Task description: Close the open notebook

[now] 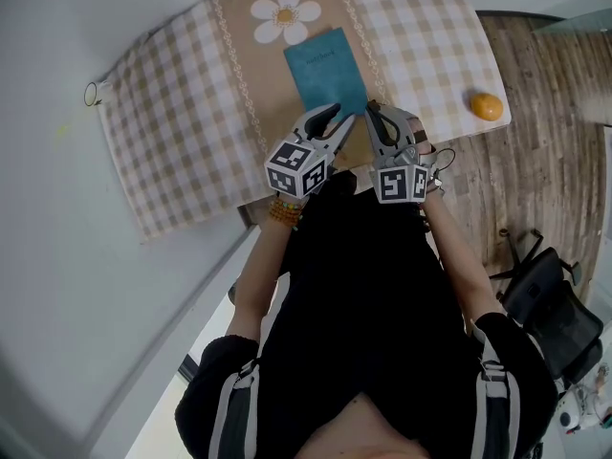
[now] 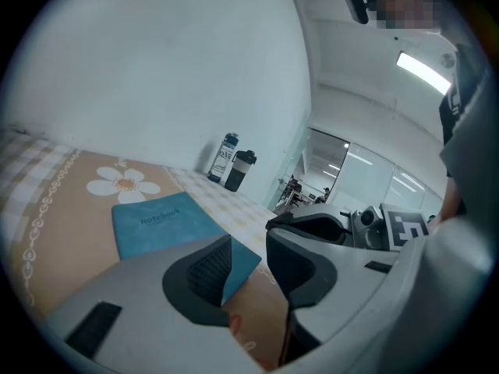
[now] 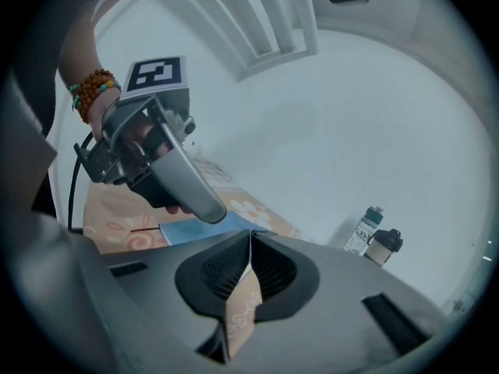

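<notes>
Notebook [image 1: 328, 70] sits mid-worktop [image 1: 182, 132]. Flower print [image 1: 285, 12] at its 11 o'clock. Left gripper [image 1: 341, 118] over its 6 o'clock edge, right gripper [image 1: 371, 108] just beside, at 5. Fruit [image 1: 486, 106] at 3, near worktop edge. Bottle [image 2: 224, 157] and cup [image 2: 240, 170] side by side at 1, far edge. Chair [image 1: 555, 309] on floor [image 1: 535, 161] at 4.

Place: an office-type workroom, with a small table pushed against a plain white wall [image 2: 156, 68].
Far end: glass partitions [image 2: 374, 178] with a furnished work area behind them.
Lighting: long ceiling light strip [image 2: 425, 70].
Floor: wood-plank floor [image 1: 535, 161].
Seating: a black office chair [image 1: 559, 314] stands on the planks near the table.
Table: a checked tablecloth [image 1: 182, 142] with a daisy print gives it a homely look.
Small items: an orange [image 1: 486, 106] lies near the table edge. A labelled bottle [image 2: 224, 157] and a dark-lidded tumbler [image 2: 240, 170] stand side by side at the wall.
</notes>
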Demonstrator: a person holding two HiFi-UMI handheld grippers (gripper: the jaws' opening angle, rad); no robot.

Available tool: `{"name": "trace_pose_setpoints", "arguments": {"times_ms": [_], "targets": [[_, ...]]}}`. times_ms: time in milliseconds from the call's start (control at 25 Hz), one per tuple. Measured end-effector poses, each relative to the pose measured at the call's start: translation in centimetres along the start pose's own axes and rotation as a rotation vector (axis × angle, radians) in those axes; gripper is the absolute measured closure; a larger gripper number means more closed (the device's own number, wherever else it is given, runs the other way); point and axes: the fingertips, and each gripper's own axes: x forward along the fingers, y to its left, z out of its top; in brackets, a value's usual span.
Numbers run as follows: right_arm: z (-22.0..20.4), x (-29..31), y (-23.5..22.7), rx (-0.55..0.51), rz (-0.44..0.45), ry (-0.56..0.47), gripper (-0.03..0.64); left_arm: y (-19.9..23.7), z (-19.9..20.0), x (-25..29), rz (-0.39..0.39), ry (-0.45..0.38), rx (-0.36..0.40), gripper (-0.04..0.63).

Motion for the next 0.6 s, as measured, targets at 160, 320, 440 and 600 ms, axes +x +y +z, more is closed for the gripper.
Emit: {"name": "trace_pose_setpoints", "arguments": {"times_ms": [160,320,440,600], "targets": [[-1.4,1.7,1.6,0.036,0.072,0.062,0.604,1.4,-0.1,-1.2,0.057,-0.033,-0.022,0.440],[-4.2,2.7,3.0,0.042,0.135,0.182,0.604,2.8,0.1,-2.7,0.105,-0.065,-0.038,0.440],[-5.8,3.0,3.9,0.038,0.181,0.250,0.604,3.8,0.2,-3.5,0.136,-0.082,-0.037,0.440],[-6.3,3.2,4.4,0.052,0.210,0.269,0.604,4.5,0.5,-4.4,0.167,-0.104,-0.028,0.440]]}}
